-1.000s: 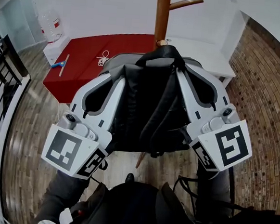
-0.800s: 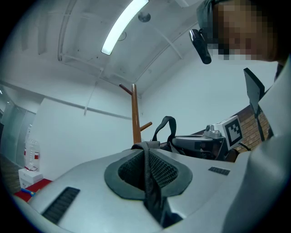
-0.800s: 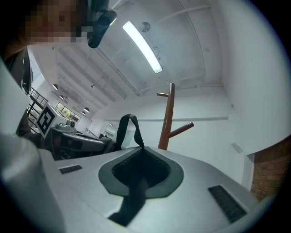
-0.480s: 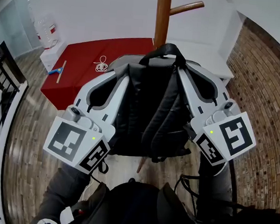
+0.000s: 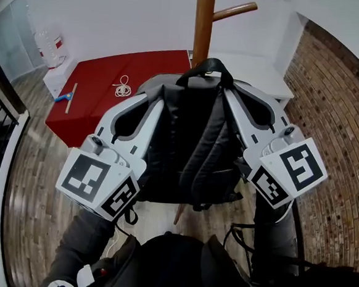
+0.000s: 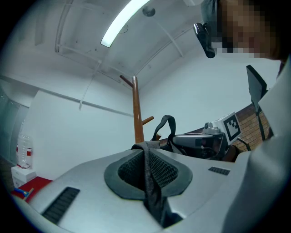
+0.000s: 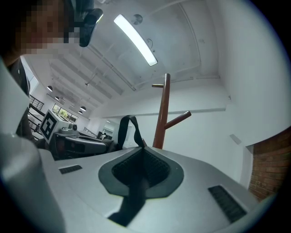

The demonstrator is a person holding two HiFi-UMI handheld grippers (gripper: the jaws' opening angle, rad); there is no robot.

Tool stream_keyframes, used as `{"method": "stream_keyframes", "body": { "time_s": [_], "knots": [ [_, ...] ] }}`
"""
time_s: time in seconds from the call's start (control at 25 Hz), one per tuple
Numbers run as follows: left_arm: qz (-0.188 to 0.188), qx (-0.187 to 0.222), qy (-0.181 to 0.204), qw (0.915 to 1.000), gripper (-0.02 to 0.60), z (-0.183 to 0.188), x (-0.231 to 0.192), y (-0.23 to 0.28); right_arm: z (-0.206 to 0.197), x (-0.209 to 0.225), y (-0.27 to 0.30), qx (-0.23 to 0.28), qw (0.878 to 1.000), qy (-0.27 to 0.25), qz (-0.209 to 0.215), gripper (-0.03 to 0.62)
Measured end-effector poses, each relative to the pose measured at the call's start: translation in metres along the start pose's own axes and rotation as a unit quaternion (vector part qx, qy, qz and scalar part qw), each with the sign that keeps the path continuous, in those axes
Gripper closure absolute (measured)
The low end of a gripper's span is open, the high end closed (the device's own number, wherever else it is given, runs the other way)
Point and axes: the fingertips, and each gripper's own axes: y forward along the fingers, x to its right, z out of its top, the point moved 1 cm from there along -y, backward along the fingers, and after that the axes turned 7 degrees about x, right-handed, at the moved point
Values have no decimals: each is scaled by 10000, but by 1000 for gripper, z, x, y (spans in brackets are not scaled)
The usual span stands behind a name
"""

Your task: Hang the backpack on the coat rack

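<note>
Only the head view shows the whole backpack (image 5: 191,147) before the coat rack (image 5: 203,24), its top loop (image 5: 205,66) near the post. The gripper views show the grips: left gripper (image 6: 146,145), then right gripper (image 7: 142,150), each pressed together on a black strap (image 6: 152,191)

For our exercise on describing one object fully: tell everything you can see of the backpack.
The backpack is black woven fabric, with two padded shoulder straps facing the person and a carry loop standing up at its top. It hangs upright in the air, off the floor, just in front of the wooden coat rack, on no peg yet. The left gripper and the right gripper are each shut on a webbing strap at its upper corners.
</note>
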Motion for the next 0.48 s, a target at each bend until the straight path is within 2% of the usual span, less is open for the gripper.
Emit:
{"method": "stream_keyframes", "body": {
  "time_s": [0.48],
  "knots": [
    [-204,-143,-245,9994,538,-14,-12,21,-13,17,12,-185,9998,74,-83,576]
  ]
}}
